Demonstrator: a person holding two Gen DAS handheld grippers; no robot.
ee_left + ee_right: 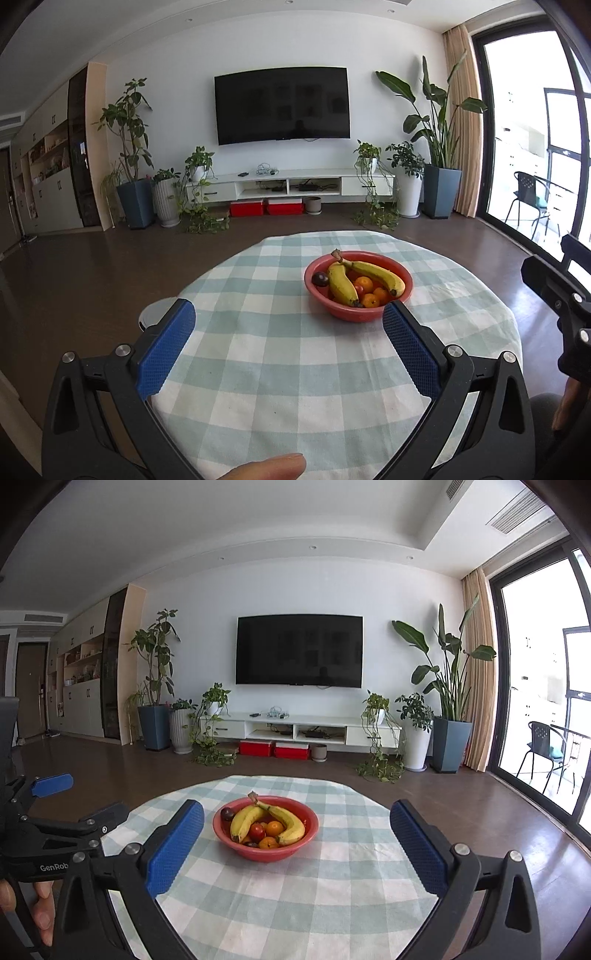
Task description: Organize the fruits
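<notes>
left wrist view: left gripper [289, 317] spread wide, holding nothing; bowl [357, 314] (bananas [341, 283] inside) at 1 o'clock. right gripper [297, 821] also spread wide.

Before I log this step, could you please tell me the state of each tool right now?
Left tool: open, holding nothing, short of the red bowl.
Right tool: open, holding nothing.

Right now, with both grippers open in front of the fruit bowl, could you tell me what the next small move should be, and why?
Probably ease the right gripper forward toward the bananas. It is open and holds nothing, and the red bowl sits centered between its fingers, whereas it lies off toward the right finger of the left gripper. The bananas lie on top of the other fruit, so they seem easiest to lift first.
</notes>
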